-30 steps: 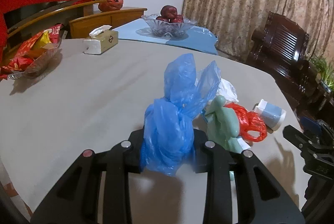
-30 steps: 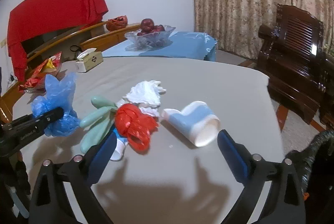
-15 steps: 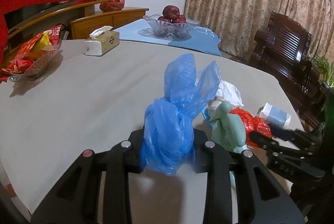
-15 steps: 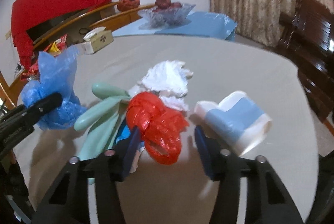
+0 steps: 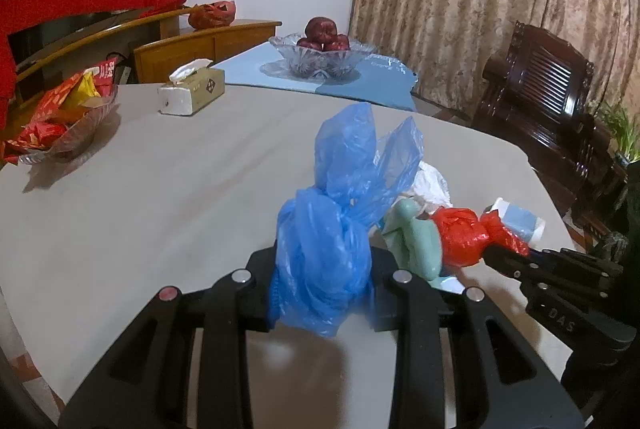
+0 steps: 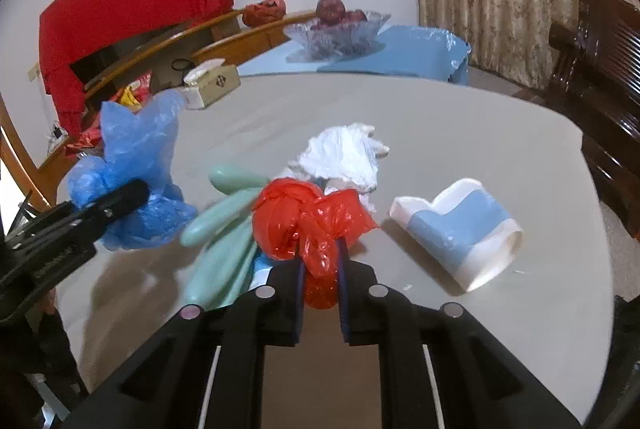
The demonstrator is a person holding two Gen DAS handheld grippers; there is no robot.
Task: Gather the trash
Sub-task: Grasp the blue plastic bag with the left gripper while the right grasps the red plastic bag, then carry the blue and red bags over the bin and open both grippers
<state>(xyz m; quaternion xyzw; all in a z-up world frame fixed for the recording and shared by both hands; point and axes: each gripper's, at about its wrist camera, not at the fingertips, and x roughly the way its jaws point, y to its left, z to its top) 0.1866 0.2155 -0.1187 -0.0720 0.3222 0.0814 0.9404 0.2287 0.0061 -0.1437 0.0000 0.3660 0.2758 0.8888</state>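
Observation:
My left gripper is shut on a crumpled blue plastic bag, held over the table's near side; the bag also shows in the right wrist view. My right gripper is shut on a red plastic bag, which also shows in the left wrist view. Beside the red bag lie a pale green plastic piece, a white crumpled wrapper and a tipped blue-and-white paper cup.
On the grey round table stand a tissue box and a glass dish of red snack packets at the far left. A glass fruit bowl sits on a blue-covered table behind. A dark wooden chair stands at the right.
My right gripper has moved in from the right and closed on the red bag. My left gripper has stayed shut on the blue bag, nearly still.

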